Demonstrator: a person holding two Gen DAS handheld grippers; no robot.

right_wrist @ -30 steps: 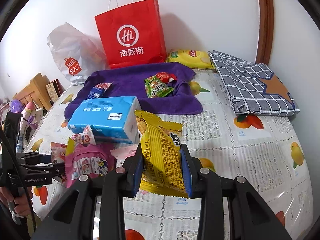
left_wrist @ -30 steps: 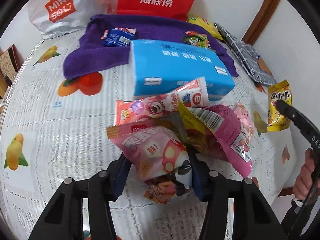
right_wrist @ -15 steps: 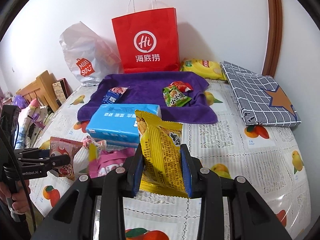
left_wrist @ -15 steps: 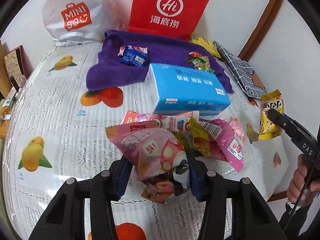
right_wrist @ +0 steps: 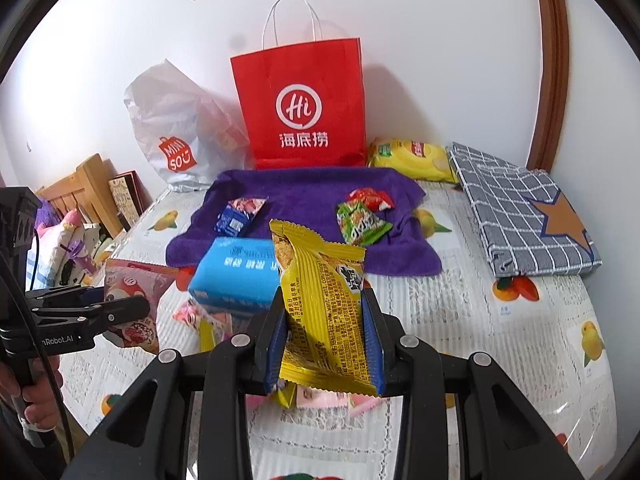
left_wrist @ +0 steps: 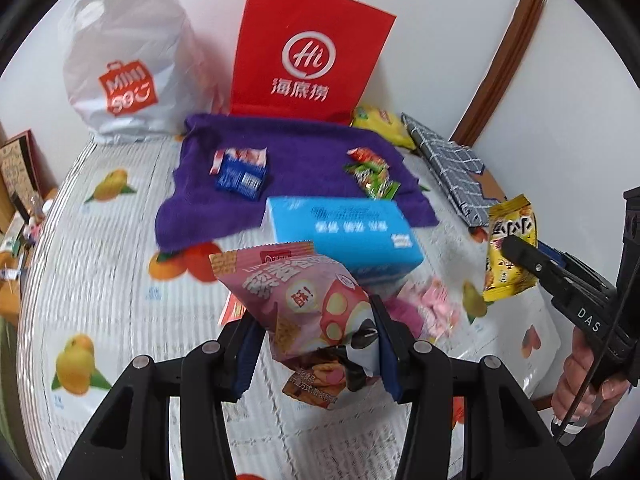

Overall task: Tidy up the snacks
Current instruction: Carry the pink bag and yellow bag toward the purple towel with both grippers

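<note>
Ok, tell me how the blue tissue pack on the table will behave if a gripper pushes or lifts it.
The blue tissue pack looks like a soft-wrapped block, so it would probably dent under the pads rather than stay rigid. It lies flat and wide on the tablecloth, so a push should slide it, not tip it. Likely light for its bulk.

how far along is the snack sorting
Done: two small snack groups lie on the purple towel, blue packets left, green ones right. In hand: left gripper clamps a pink bag, right gripper a yellow packet. Left: loose pink snacks by the tissue box.
</note>
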